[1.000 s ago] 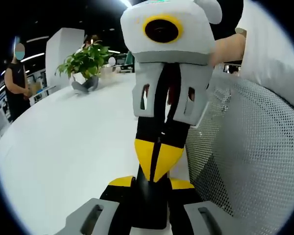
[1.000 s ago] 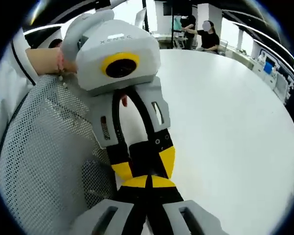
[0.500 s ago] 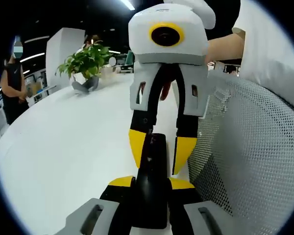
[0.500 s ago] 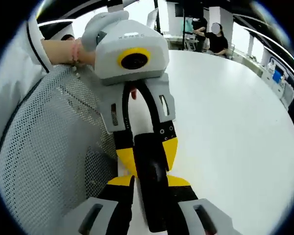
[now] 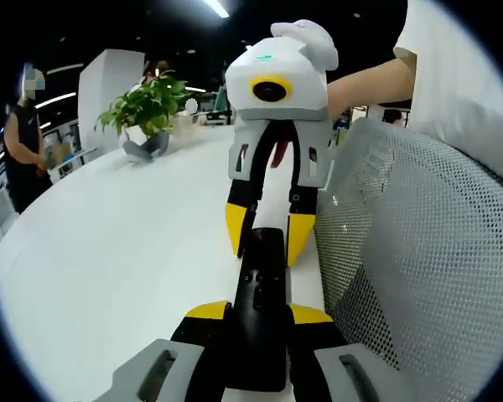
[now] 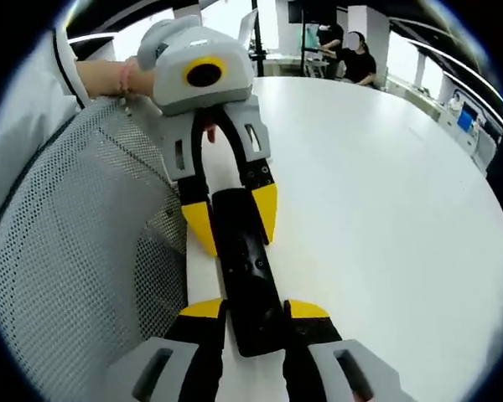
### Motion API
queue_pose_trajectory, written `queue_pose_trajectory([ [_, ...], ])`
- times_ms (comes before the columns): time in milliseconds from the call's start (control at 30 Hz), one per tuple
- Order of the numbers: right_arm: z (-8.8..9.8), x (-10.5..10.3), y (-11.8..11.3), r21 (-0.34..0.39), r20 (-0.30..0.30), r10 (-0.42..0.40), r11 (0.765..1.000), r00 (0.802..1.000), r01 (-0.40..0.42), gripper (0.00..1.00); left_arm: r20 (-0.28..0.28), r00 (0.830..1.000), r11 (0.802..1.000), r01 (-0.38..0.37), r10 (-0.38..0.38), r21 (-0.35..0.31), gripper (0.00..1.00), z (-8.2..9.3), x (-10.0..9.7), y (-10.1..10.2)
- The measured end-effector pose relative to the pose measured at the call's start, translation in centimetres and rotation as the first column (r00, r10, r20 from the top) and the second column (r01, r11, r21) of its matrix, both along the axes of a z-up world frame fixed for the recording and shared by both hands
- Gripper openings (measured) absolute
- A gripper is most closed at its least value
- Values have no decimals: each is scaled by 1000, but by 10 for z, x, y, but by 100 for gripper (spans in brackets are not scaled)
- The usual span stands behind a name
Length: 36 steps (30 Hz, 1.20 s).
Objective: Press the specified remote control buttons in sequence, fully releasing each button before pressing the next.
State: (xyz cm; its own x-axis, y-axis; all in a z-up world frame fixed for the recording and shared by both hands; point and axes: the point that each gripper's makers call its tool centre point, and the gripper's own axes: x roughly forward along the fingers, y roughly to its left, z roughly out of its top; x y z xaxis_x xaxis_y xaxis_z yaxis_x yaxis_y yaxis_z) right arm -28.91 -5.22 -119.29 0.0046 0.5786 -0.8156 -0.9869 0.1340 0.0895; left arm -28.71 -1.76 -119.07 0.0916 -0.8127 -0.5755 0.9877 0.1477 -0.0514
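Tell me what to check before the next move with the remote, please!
1. Slim black plastic remote control in sight in both views: ok.
2. Left gripper fingers snug on the remote's sides: ok.
3. Right gripper really squeezing the remote's other end: cannot tell.
4. Buttons easy to tell apart: cannot tell, they look too dark and small.
5. Grey mesh chair back well away from the grippers: not ok, it sits right beside them.
6. Big white round table under the remote: ok.
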Motion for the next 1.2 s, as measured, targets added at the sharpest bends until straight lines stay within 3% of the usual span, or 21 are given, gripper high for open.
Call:
queue_pose_trajectory([
  [200,0,-1,6,26,27,-13,1000,1000,12,24,11,1000,1000,10,-10,0,25,0,-1,0],
  [300,-1,-1,5,-4,83,20,1000,996,-19,23,35,999,1000,26,-26,14,25,0,-1,-1],
  [467,-1,-1,6,-26,97,34,999,995,-31,22,4,1000,999,4,-4,53,26,1,0,-1],
  [600,-1,1,6,-12,96,15,1000,995,-13,21,-41,998,997,-54,56,48,36,4,4,2],
  [767,-1,1,6,-5,96,8,1000,995,-7,21,-64,993,994,-102,103,25,36,15,9,11],
  [1000,-1,2,5,-4,95,14,1000,995,-14,21,-107,970,969,-229,219,-92,54,50,24,23],
  [1200,-1,2,5,10,82,7,1000,997,-8,21,-48,954,939,-301,297,-167,67,83,24,44],
])
